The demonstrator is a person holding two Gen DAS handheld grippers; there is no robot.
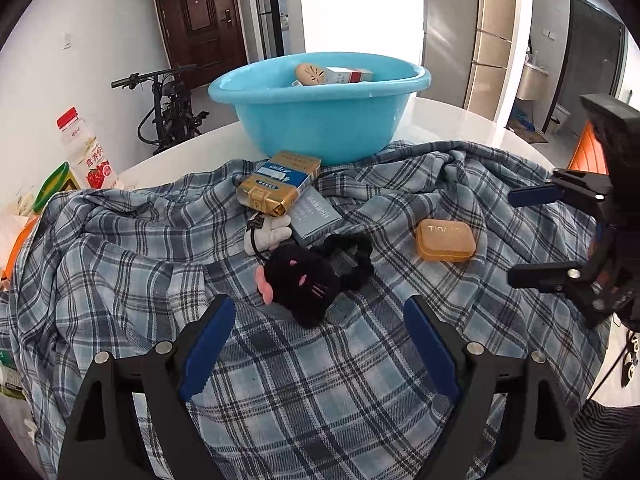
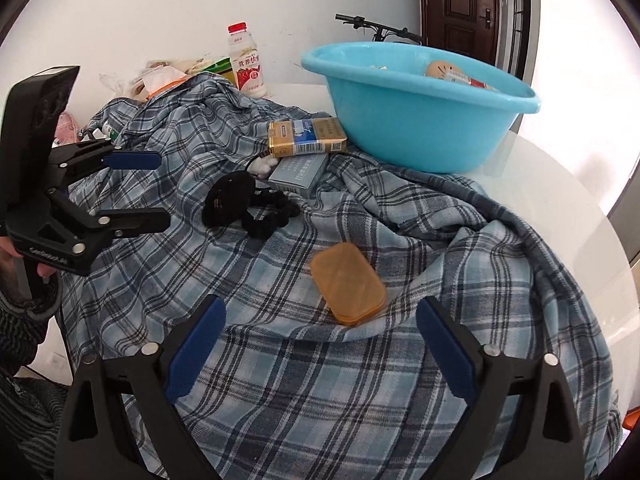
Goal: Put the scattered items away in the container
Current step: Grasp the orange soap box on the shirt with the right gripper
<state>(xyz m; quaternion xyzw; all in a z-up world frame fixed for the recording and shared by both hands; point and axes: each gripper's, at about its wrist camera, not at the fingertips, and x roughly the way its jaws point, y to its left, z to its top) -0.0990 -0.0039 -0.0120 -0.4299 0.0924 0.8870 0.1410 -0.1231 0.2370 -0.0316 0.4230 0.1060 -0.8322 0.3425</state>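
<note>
A blue basin (image 1: pixel 320 120) stands at the back of the plaid cloth (image 1: pixel 280 380) and holds a tan round item (image 1: pixel 310 74) and a red-and-white box (image 1: pixel 348 76). On the cloth lie a gold-blue box (image 1: pixel 276 184), a grey-blue box (image 1: pixel 316 216), a white plush piece (image 1: pixel 272 234), a black plush toy (image 1: pixel 308 280) and an orange case (image 1: pixel 446 240). My left gripper (image 1: pixel 320 312) is open just in front of the black toy. My right gripper (image 2: pixel 320 316) is open with the orange case (image 2: pixel 346 282) just ahead between its fingers. The basin also shows in the right wrist view (image 2: pixel 420 108).
A drink bottle (image 1: pixel 86 152) with a red cap and several bags stand at the left edge of the white round table (image 2: pixel 580 208). A bicycle (image 1: pixel 168 116) leans by the wall behind. The right gripper shows in the left view (image 1: pixel 516 236), the left gripper in the right view (image 2: pixel 162 192).
</note>
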